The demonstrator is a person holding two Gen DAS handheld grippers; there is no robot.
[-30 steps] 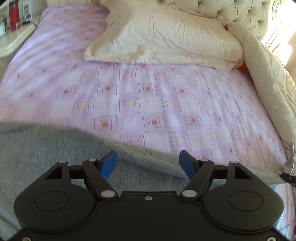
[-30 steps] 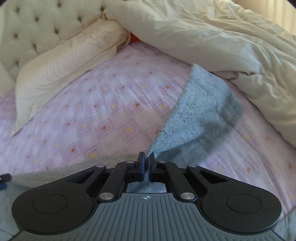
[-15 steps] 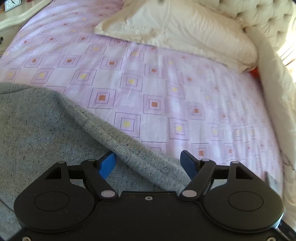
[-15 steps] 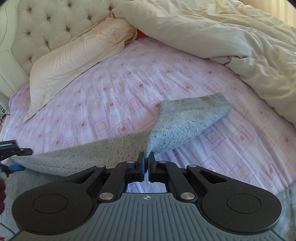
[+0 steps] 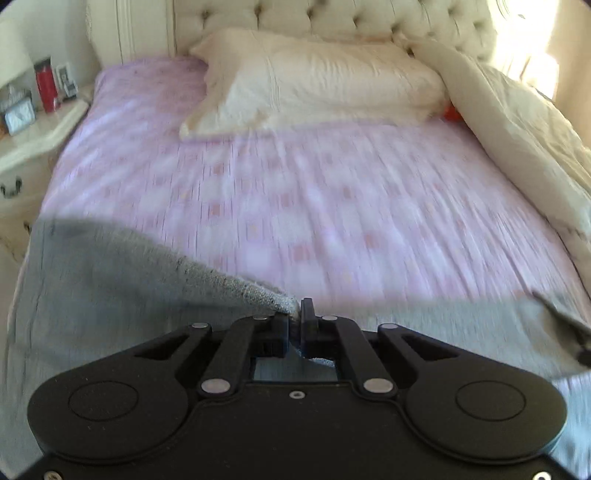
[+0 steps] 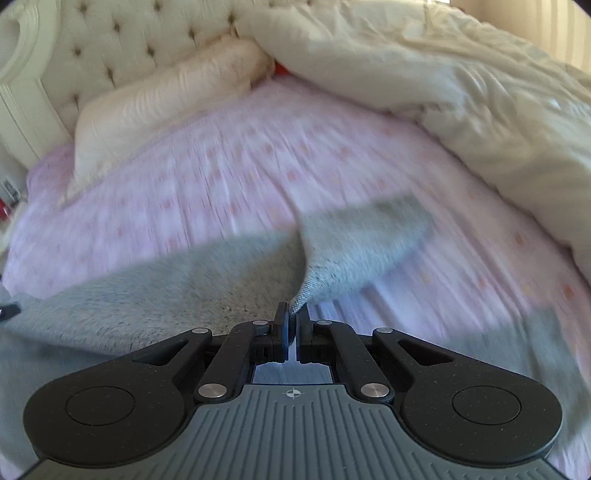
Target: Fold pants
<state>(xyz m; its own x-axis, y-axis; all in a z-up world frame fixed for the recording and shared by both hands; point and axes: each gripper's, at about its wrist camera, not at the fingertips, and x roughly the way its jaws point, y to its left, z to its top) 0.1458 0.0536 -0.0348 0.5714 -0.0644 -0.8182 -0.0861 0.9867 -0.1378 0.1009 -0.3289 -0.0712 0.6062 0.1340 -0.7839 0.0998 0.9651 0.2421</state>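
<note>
The grey knit pants (image 5: 110,280) lie across the near part of the pink patterned bed sheet (image 5: 332,192). My left gripper (image 5: 295,317) is shut on the pants' far edge, which rises to the pinch from the left. In the right wrist view the pants (image 6: 184,280) spread to the left and a flap (image 6: 362,236) lifts to the right. My right gripper (image 6: 293,317) is shut on the pants' edge at the base of that flap. Both views are motion-blurred.
A cream pillow (image 5: 314,81) lies at the tufted headboard (image 5: 332,18). A bunched cream duvet (image 6: 461,92) fills the bed's right side. A nightstand (image 5: 33,133) with a red bottle (image 5: 46,88) stands left. A small orange object (image 5: 452,112) peeks beside the pillow.
My left gripper has shut on the pants' edge; it was open before. Both grippers have pulled back and up, drawing the pants toward the near side. The right stays shut on the pants.
</note>
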